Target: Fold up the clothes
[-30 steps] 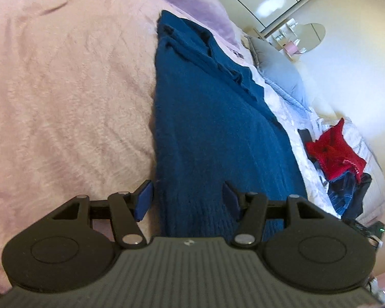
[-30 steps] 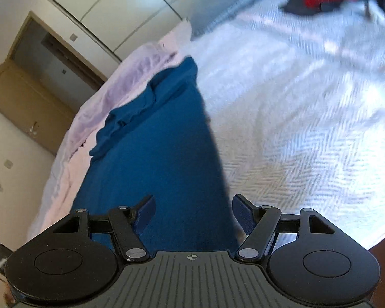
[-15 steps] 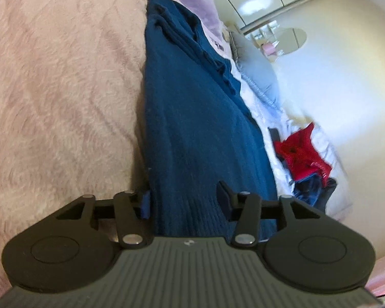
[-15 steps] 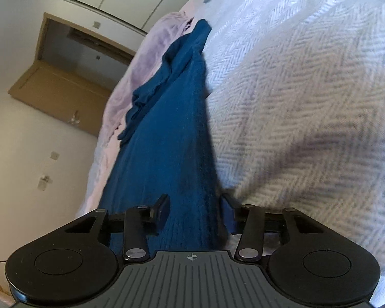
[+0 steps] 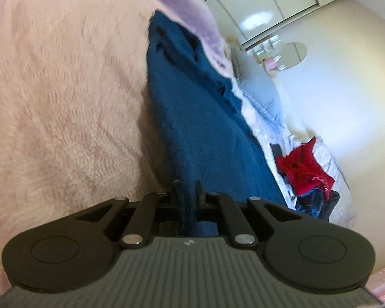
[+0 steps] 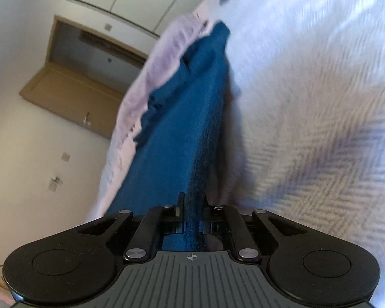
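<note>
Both grippers have just closed. A second ago each hovered over the near hem of the blue sweater (image 5: 200, 128) with its fingers spread wide; half a second ago they had dropped to the fabric and narrowed; now the left gripper (image 5: 188, 192) has its fingers clamped on the sweater's left near edge, a ridge of blue knit standing up between them, and the right gripper (image 6: 191, 206) is clamped the same way on the right near edge, seen in its own view (image 6: 187, 118). The sweater lies stretched lengthwise on the bed, its far end bunched where it meets the lilac blanket (image 5: 190, 10), with the pink fleece blanket (image 5: 64, 102) along its left side and the white herringbone bedspread (image 6: 308, 102) along its right. Both views are blurred, and the cloth near the fingers seems to rise off the bed, so a lift has probably begun. With both near corners secured, the likely next step is to carry this hem toward the far end to halve the garment. A red garment (image 5: 302, 169) sits in a heap of other clothes well off to the right, untouched.
</note>
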`<state>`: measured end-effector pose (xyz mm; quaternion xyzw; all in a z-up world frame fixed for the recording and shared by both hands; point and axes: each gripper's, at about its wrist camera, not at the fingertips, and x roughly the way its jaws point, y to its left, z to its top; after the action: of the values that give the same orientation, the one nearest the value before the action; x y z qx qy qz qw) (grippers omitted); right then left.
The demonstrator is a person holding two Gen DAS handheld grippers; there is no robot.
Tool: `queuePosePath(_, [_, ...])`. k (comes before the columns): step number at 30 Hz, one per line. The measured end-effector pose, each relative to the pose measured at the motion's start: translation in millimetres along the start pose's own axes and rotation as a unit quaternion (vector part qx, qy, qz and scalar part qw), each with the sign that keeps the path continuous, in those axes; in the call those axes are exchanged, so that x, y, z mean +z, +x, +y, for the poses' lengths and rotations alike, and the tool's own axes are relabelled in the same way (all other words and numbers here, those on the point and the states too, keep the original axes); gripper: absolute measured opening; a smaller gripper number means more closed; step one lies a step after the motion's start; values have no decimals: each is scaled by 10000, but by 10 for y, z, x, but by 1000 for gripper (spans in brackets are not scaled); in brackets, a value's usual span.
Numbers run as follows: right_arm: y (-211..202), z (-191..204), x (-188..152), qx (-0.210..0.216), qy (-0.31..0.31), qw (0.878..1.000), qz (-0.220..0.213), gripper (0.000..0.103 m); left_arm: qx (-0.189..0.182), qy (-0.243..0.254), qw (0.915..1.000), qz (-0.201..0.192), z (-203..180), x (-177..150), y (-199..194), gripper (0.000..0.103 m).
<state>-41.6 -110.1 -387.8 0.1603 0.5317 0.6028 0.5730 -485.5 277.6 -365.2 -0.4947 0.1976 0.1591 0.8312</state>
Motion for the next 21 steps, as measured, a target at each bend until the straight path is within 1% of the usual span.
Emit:
queuePosePath(4, [-247,240,-34,154,65,9997,-179,6,-153,173,9996,-160,-139,-23,-232,4])
queuePosePath(5, [-313,322,-71,165,1,9997,-198,6,-185,189,9995,-198,-160,-39,-314,4])
queuePosePath(7, [-430,453,-136,209,-51,9995,-246,6,-238,211,9991,-277,-176,-89,-529,4])
queuePosePath(9, [-575,579,-272,235,-88,9992,-303,6,-253,210,9988,-352,-193,-181,-747,4])
queuePosePath(13, [-856,810,-710,428,-150,9980,-429,6,-280,161,9984,-472,-187,-470,-1239,4])
queuePosePath(16, [-1033,937,-1129,536,-101,9975,-442,6,-273,19,9986,-449,-131,-761,-1589,4])
queuePosePath(20, [-1140,963,-1632,452,134,9984,-315,6,-259,-205,9988,-360,-32,-1069,-1841,4])
queuePosePath(21, [-1149,949,-1702,403,207,9986,-280,6,-251,-247,9988,-341,-5,-1104,-1857,4])
